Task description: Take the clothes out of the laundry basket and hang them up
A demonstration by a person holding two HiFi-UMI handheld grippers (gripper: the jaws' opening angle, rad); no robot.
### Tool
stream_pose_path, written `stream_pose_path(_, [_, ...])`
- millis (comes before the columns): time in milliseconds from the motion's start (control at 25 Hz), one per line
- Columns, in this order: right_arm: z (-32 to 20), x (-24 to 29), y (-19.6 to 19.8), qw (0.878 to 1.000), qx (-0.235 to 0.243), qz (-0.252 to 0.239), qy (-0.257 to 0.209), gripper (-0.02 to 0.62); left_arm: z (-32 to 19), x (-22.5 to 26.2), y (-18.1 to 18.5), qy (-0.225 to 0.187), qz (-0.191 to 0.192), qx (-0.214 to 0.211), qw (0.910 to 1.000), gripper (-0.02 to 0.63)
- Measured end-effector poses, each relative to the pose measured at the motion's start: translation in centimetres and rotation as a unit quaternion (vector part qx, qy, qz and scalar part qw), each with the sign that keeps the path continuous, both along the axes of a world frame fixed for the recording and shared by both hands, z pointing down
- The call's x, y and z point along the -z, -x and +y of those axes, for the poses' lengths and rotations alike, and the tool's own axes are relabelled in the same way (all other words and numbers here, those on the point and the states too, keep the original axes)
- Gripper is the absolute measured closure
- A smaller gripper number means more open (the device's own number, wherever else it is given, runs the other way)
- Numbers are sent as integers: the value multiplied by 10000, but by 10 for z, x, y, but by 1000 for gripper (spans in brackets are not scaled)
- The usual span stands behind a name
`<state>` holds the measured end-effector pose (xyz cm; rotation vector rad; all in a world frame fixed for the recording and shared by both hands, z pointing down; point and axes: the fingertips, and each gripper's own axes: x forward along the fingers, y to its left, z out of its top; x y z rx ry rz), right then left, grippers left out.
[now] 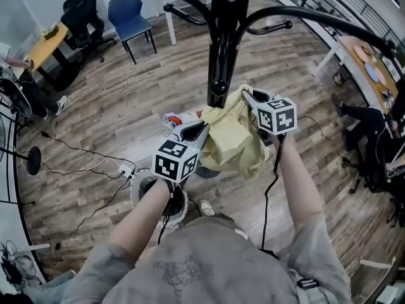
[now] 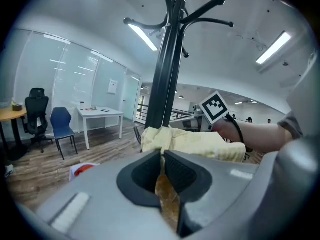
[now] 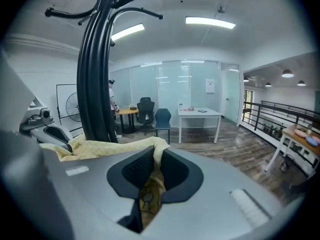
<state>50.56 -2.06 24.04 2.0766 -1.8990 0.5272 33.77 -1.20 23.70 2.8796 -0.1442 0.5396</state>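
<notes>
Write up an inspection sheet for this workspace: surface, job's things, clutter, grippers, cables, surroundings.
Surface: wood-plank floor; no table in use.
Job's things: yellow garment held between both grippers in front of the black coat stand; white laundry basket on the floor, partly hidden by the left forearm.
Clutter: orange-and-white item on the floor near the stand.
Grippers: left gripper shut on the yellow garment; right gripper shut on the yellow garment.
Cables: black leads run across the floor to a power strip; a lead hangs from the right gripper.
Surroundings: blue chair, black office chair, white table, seated person at right.
</notes>
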Motion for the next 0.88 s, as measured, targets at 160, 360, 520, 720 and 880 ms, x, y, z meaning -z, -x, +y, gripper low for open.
stream_pose_path(160, [-5, -38, 8, 9982, 240, -282, 463, 526, -4, -19, 1, 82, -145, 139, 9998, 581])
stream_pose_path(360, [1, -72, 16, 9925, 421, -862, 755, 523, 2, -38, -7, 226, -252, 216, 9992, 580])
stream_pose_path(520, [3, -74, 14, 9898, 287, -1248, 621, 506, 2, -46, -7, 417, -299, 263, 9983, 574])
stream_pose_path(720, [17, -69, 0, 9898, -114, -1341, 468, 384, -3, -41, 4, 801, -162, 468, 9956, 488])
stream_pose_path(880, [38, -61, -11, 9889, -401, -1311, 567, 328, -1, -25, 16, 1116, 312, 452, 9922, 406])
